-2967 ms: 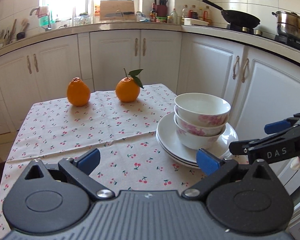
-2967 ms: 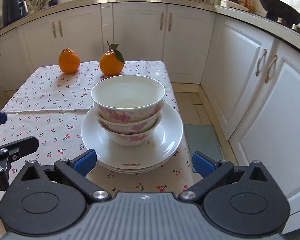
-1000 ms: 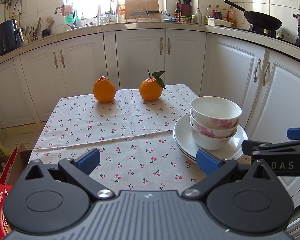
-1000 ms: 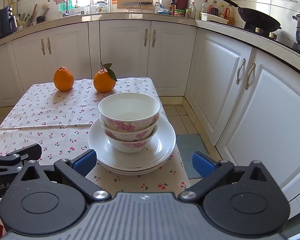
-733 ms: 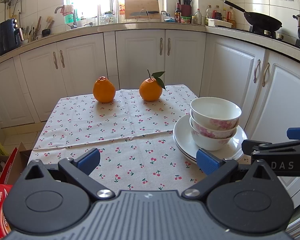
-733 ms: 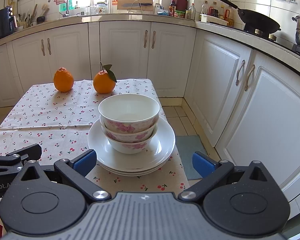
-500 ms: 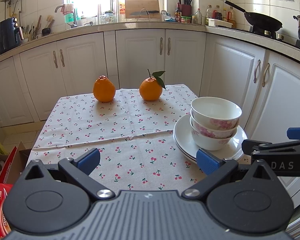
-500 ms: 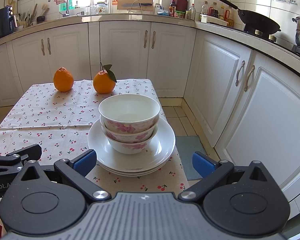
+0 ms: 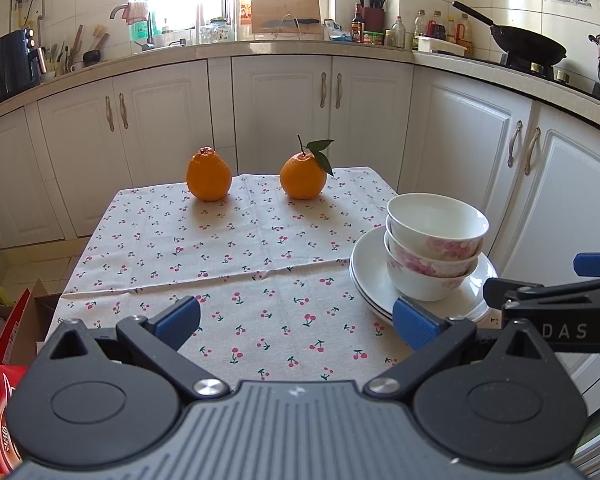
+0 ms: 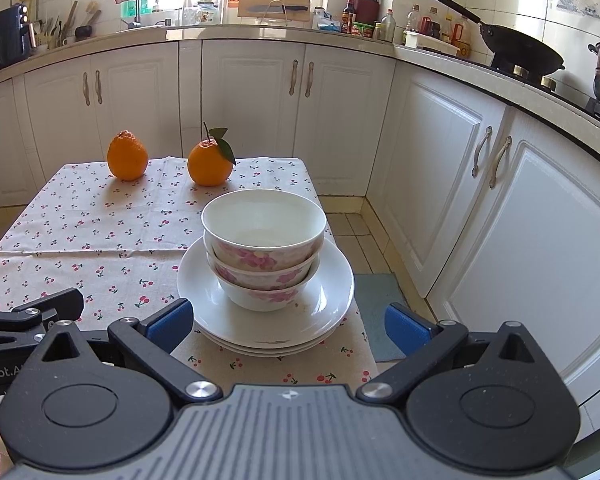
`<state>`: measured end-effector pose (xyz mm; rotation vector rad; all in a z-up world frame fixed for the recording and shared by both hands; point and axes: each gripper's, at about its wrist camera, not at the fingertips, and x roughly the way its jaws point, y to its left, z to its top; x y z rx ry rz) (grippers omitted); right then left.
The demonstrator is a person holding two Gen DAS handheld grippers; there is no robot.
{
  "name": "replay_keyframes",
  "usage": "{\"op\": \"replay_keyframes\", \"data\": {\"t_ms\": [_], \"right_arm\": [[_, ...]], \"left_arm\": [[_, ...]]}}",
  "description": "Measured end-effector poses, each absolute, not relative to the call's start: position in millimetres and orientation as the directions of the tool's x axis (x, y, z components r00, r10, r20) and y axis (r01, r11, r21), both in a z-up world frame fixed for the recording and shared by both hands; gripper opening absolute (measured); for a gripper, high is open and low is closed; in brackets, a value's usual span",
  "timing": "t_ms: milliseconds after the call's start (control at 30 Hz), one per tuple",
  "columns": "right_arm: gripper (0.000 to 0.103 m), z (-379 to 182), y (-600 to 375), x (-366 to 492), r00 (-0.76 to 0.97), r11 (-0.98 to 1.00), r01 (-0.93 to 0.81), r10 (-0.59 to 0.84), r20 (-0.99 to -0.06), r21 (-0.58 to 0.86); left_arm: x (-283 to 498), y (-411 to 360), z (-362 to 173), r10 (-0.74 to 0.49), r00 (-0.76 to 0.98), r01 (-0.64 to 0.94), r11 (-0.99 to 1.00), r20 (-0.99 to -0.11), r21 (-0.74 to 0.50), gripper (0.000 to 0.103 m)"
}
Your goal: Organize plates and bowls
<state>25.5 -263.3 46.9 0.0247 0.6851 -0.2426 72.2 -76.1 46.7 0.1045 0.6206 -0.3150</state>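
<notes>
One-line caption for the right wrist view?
Open right gripper faces three nested bowls on stacked plates; two oranges behind.

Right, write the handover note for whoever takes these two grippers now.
Left gripper: jaws open, empty, held back over the near side of the tablecloth.
Right gripper: jaws open, empty, facing the dishes.
Three floral bowls sit nested on a stack of white plates near the table's right edge. Two oranges stand at the far end.
Done: dishes look stacked in one pile.
Left: apparently nothing but checking the pile; it sits close to the edge.
</notes>
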Motion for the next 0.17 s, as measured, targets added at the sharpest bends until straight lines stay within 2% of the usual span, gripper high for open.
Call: {"op": "replay_keyframes", "data": {"t_ms": [167], "right_arm": [[0.103, 46.1, -261.5, 28.4, 0.744, 0.971, 0.229, -0.216, -0.633, -0.062]], "left_arm": [[75.1, -75.7, 45.1, -0.259, 0.764, 0.320, 0.947, -0.591, -0.001, 0.102]]}}
